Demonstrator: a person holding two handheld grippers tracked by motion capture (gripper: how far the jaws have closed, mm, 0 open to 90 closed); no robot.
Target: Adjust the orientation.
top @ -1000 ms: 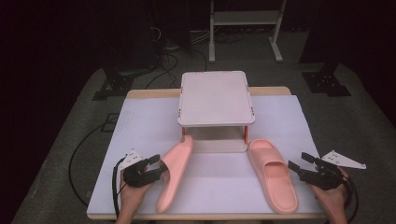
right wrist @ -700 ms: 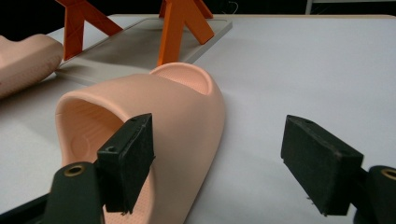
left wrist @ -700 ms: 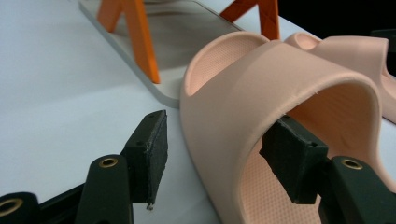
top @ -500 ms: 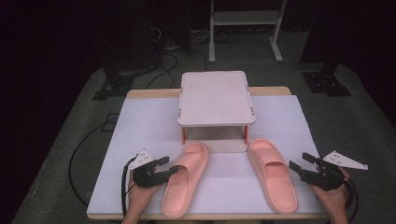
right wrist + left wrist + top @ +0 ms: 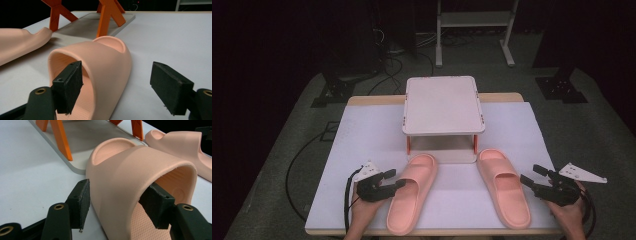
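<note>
Pink left slipper (image 5: pixel 130 177), unbranded, straddled by open left claw (image 5: pixel 120 206); right claw (image 5: pixel 122 87) apart.

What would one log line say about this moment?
left tongs: astride left slipper strap, gap | right tongs: open, astride right slipper strap | rack: behind

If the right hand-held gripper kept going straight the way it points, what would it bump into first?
Probably the pink slipper right in front of it: the right hand-held gripper already has one jaw inside the strap's opening and the other outside, apart from it.
</note>
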